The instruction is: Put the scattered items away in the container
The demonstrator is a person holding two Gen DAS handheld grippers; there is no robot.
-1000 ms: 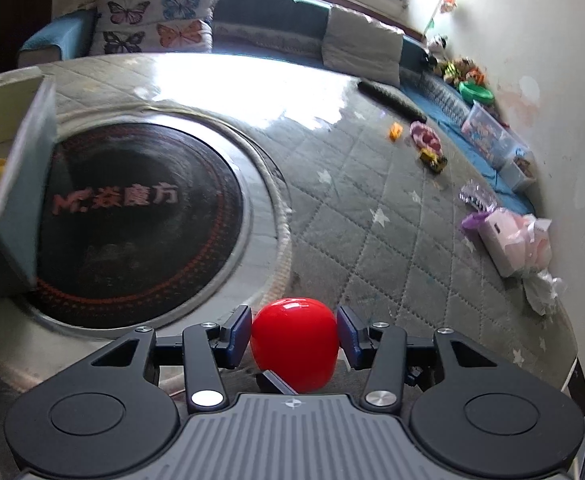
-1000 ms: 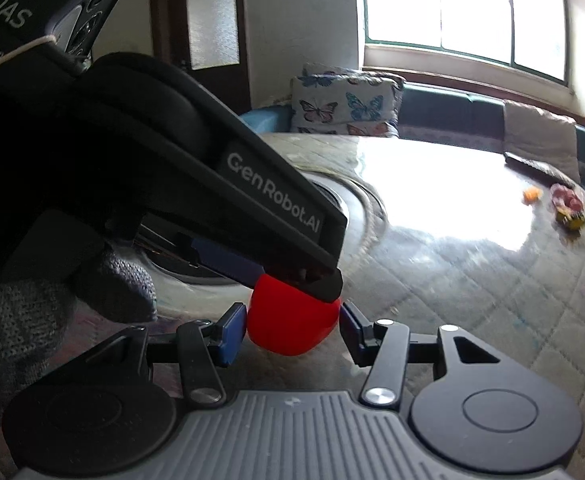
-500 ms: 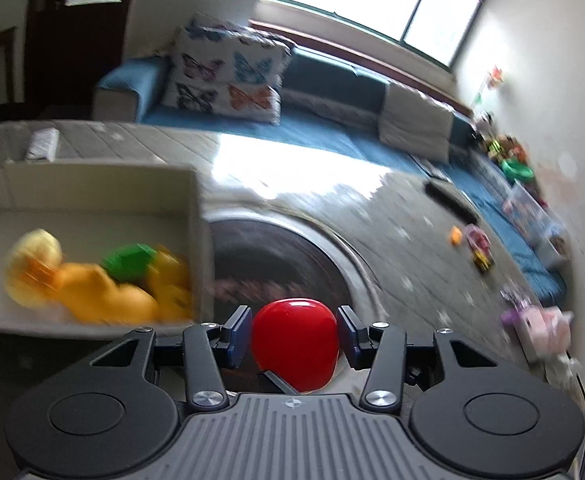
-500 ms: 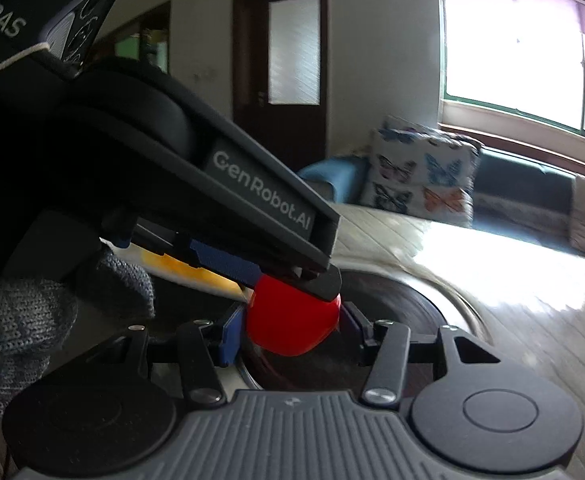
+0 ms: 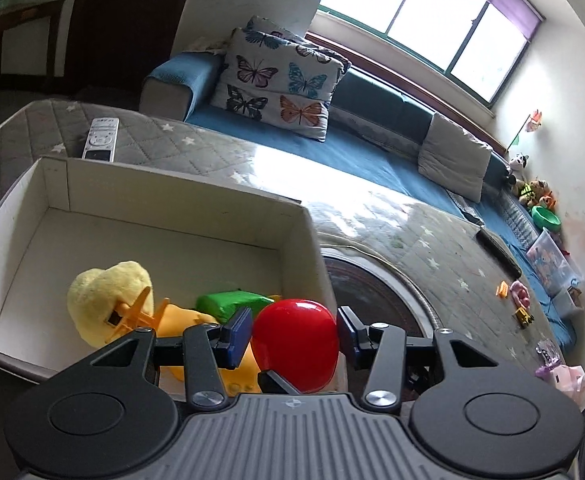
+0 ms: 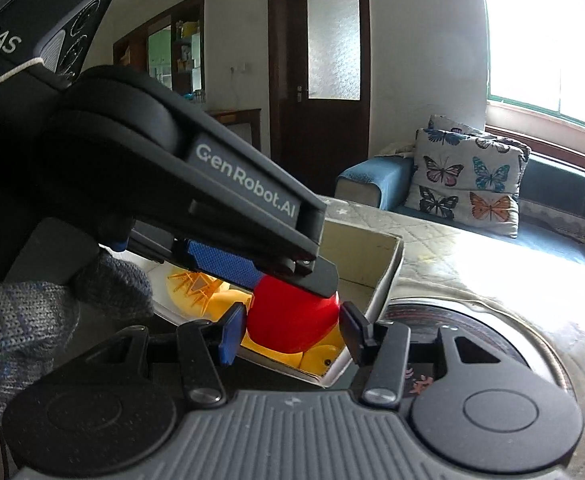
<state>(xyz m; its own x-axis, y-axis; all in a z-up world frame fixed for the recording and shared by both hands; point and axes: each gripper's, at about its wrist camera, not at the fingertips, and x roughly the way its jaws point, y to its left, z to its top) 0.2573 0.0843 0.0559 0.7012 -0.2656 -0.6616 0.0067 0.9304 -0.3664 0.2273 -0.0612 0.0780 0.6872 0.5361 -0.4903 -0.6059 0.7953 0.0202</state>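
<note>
Left gripper body (image 6: 196, 184) hides most of box (image 6: 384, 276); orange toy (image 5: 502, 289) on table too small to identify.

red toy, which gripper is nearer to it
Left. The left gripper clamps the red toy between its pads, over the box. The right gripper sits just behind the toy, open, fingers either side without clearly touching.

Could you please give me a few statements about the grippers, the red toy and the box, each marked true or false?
1. The left gripper grips a smooth red rounded toy. True.
2. The white cardboard box holds nothing. False: a yellow plush duck and a green block lie inside.
3. A white remote control lies beyond the box. True.
4. The red toy already rests on the box floor. False: it is held between the left gripper's fingers, near the box's right wall.
</note>
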